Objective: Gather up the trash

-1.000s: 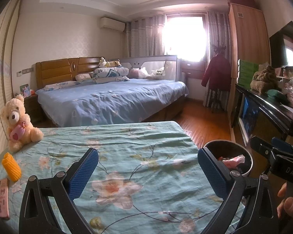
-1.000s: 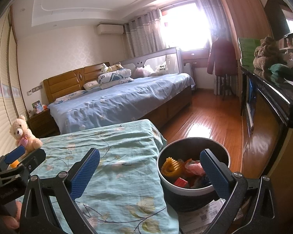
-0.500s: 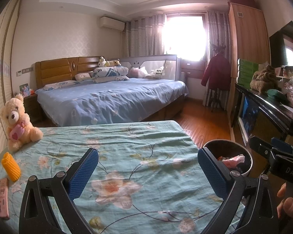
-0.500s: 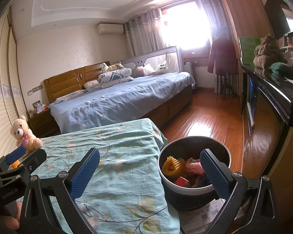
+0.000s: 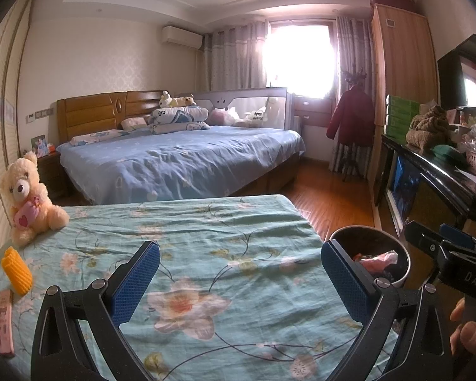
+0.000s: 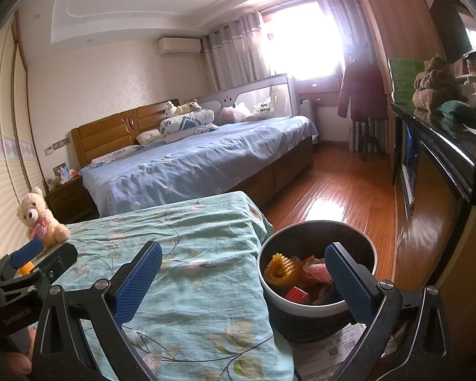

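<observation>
Both tongs stand wide apart and hold nothing: the left tongs point(image 5: 239, 281) hover over the green floral-print sheet point(image 5: 190, 241) that covers the table, and the right tongs point(image 6: 242, 281) hang at the table's right edge, above the round dark bin with a pale rim point(image 6: 317, 311) standing on the floor just beside the table. The bin already holds a yellow ridged foam sleeve point(image 6: 280, 270), crumpled pink-and-red wrappers point(image 6: 314, 271) and a small red piece point(image 6: 296, 293). What looks to be left for collecting lies at the far left of the table: a second yellow ridged foam sleeve point(image 5: 16, 270), lying on the sheet below the cream teddy bear with a pink heart pouch point(image 5: 28, 197), which sits nearer the wall, and just above a flat pink phone-like case point(image 5: 3, 322) that seems no trash. The sleeve appears very light, soft and springy, so it should crush easily and hardly slip on the blue textured pads point(image 5: 136, 281); a gentle close across its middle, against the ridges, is probably the surest hold. The left tongs are the nearer pair, though well apart from it; the loose sheet beneath could be pinched along with it if the tips go too low.
</observation>
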`<state>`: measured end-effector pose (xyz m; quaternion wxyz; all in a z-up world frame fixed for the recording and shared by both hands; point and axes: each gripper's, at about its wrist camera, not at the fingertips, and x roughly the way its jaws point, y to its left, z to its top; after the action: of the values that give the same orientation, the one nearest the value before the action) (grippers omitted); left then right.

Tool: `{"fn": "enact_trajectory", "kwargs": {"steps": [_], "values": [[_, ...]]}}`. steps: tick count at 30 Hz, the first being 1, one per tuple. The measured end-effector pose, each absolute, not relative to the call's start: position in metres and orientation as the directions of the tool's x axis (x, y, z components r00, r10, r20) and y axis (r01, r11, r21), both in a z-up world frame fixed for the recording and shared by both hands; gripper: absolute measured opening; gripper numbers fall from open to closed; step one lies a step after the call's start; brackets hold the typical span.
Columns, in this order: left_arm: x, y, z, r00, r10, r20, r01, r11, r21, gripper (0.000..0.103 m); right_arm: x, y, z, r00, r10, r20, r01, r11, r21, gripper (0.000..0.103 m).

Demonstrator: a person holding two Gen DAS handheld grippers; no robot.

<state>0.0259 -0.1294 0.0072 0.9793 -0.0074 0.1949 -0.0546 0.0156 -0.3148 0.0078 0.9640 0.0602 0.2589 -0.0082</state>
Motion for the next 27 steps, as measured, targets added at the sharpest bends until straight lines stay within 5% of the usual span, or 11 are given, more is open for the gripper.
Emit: {"fn": "enact_trajectory", "kwargs": {"steps": [27], "values": [[0.031,-0.125,0.005,0.906,-0.117,-0.407,0.109,0.993,-0.043,0.102,0.013,-0.3,0.004,0.856,0.023,-0.516,0.046,0.991,0.122,0.103]]}}
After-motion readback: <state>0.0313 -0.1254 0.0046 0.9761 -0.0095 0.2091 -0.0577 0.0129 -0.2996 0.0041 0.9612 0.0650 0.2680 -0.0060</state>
